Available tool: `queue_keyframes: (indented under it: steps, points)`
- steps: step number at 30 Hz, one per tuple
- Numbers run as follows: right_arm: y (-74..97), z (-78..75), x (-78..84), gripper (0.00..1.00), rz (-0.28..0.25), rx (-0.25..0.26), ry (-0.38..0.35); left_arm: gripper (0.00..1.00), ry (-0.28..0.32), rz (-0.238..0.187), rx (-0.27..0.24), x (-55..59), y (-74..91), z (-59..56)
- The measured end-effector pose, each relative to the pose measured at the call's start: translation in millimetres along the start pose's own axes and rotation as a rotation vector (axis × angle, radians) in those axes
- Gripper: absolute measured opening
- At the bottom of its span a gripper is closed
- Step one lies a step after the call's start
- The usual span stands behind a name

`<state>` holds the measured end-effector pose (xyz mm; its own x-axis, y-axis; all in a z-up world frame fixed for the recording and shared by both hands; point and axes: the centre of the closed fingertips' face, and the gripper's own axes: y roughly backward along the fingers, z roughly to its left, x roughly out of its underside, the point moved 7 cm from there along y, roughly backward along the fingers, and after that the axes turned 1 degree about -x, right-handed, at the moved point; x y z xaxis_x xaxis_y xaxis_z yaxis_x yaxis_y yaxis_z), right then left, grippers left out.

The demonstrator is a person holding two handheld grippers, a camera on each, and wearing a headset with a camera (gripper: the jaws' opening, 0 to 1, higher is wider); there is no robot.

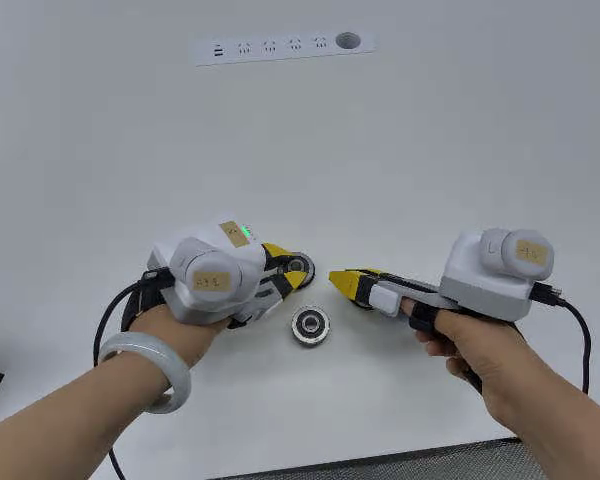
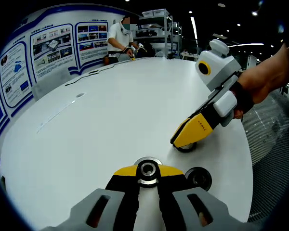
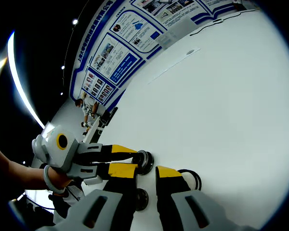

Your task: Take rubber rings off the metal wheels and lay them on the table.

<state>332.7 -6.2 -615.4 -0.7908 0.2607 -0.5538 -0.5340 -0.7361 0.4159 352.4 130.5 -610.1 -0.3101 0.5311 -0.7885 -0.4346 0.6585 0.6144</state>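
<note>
Sadly, tan stickers (image 1: 212,282) are illegible on left tongs (image 1: 288,272) clamping a metal wheel (image 2: 148,169).

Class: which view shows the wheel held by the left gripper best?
The left gripper view: the wheel sits close and central between the jaws of the left gripper. The head view and right gripper view show it smaller, at the jaw tips.

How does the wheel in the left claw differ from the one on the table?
The held wheel is clamped between the left gripper's jaws; the loose wheel lies free on the table. The held wheel sits beyond the loose wheel. Both are small and round.
</note>
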Motion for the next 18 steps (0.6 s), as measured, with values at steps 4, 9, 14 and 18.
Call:
queue_keyframes:
  steps: [4,9,14,18]
  points:
    - [-6.7,-1.1,0.0,0.17,0.008,-0.004,-0.007,0.14,-0.005,-0.001,0.003,0.4,0.1,0.0]
    - [-15.2,0.3,-2.3,0.17,0.012,-0.016,-0.017,0.14,-0.016,-0.002,0.006,0.4,0.0,0.4]
    - [-23.5,0.6,-6.9,0.17,0.012,-0.03,-0.02,0.14,-0.016,-0.007,0.007,0.8,0.1,0.6]
    - [-27.6,-0.3,-6.7,0.17,0.02,-0.033,-0.019,0.14,-0.013,-0.011,0.006,1.3,0.1,0.6]
